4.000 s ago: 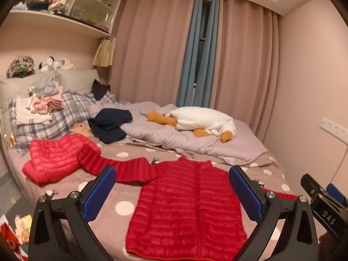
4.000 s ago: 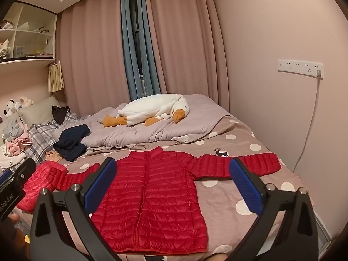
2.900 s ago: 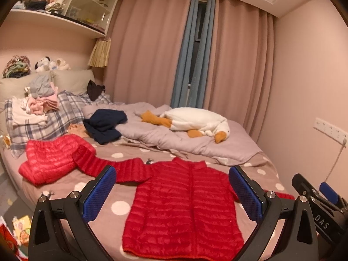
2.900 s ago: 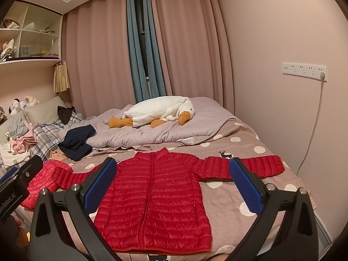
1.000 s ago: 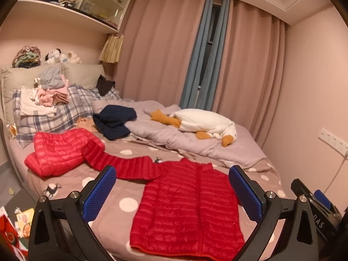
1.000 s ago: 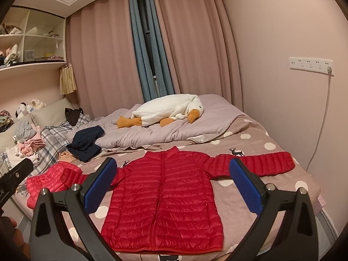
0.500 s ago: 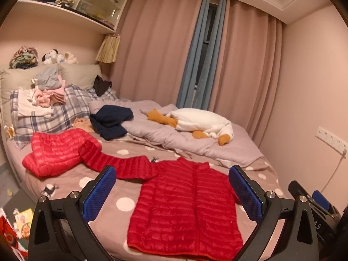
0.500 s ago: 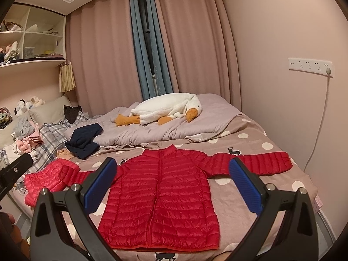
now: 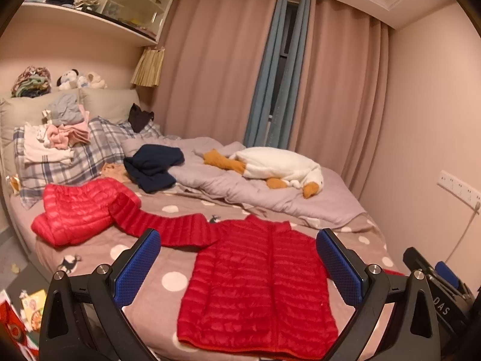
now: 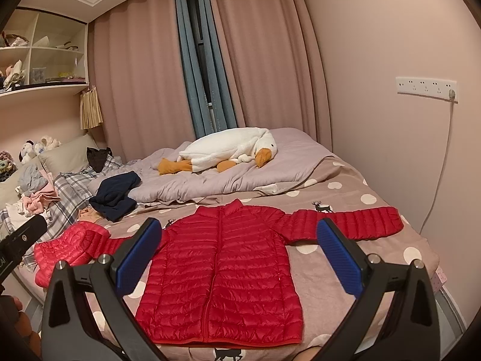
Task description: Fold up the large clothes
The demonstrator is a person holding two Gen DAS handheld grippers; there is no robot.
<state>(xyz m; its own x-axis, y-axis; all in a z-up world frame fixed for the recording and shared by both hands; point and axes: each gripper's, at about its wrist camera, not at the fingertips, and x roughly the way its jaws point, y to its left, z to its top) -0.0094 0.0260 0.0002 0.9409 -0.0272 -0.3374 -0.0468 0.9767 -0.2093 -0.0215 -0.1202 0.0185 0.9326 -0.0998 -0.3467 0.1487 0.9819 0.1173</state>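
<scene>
We hold both claws, left gripper (image 9: 237, 266) and right gripper (image 10: 239, 255), spread above the red quilted puffer jacket (image 10: 222, 267) lying flat on the polka-dot brown bedsheet (image 10: 354, 192), pink curtains (image 10: 264, 60) behind.

From my left-hand view I can read the white letters "DAS" on the black body of my right gripper (image 9: 442, 307), at the lower right edge of the picture. From my right-hand view, white lettering shows on the black body of my left gripper (image 10: 18, 240) at the left edge; only its last characters are in the picture, something like "AI", and the rest is cut off. The colourful packaging (image 9: 30, 303) on the floor at the lower left of my left-hand view carries print, but it is too small and blurred for me to read. I can read no other words or numbers in either view.
</scene>
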